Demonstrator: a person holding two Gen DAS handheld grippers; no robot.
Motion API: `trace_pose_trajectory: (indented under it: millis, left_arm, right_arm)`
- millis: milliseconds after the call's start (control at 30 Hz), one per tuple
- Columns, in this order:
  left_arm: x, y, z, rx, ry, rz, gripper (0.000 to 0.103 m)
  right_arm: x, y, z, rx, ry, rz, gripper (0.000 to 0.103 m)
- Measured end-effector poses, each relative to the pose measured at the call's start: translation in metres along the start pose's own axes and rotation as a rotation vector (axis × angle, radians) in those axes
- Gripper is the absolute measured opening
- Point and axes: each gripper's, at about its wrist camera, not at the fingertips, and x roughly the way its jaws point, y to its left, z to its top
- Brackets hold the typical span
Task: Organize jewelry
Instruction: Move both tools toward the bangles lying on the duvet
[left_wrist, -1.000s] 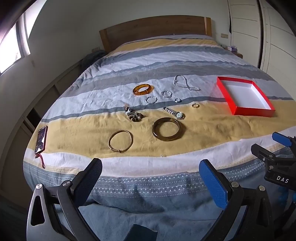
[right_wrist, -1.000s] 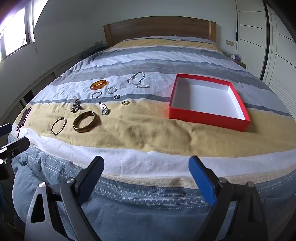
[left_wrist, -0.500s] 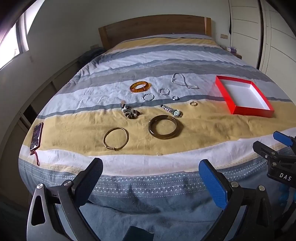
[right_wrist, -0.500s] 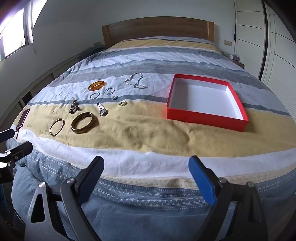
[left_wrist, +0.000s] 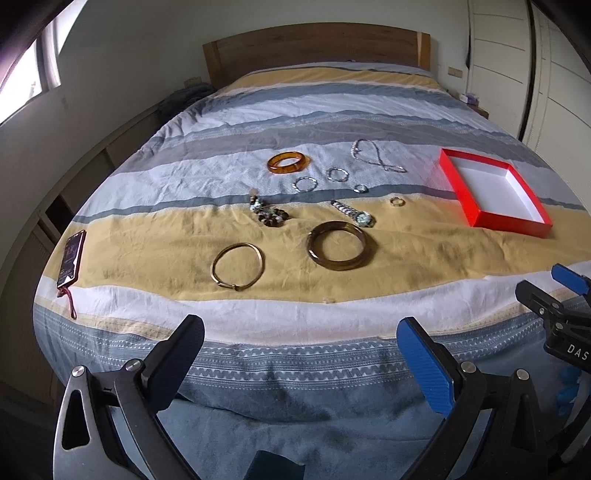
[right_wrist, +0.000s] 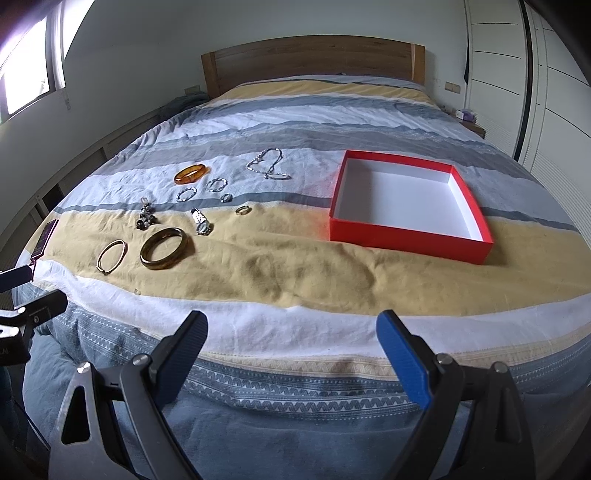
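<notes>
Altogether three bangles (left_wrist: 338, 245), one red box (right_wrist: 406, 236) (empty), one watch (left_wrist: 354, 214).

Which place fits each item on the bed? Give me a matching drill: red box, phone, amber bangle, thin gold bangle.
Items:
1. red box
2. phone
3. amber bangle
4. thin gold bangle

Places:
A. far row, white stripe
B. left edge of the bed
C. right of all the jewelry
D. near row, left of the thick brown bangle

Pairs: 1-C, 2-B, 3-A, 4-D
</notes>
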Motion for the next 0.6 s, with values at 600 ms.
trace_pose_trajectory:
  millis: [600]
  left_arm:
    - [0.023,0.099,0.012,-0.192,-0.019,0.126,0.102]
  right_arm:
    - [0.013,0.025,0.01,-0.09,0.042,0.051,0.093]
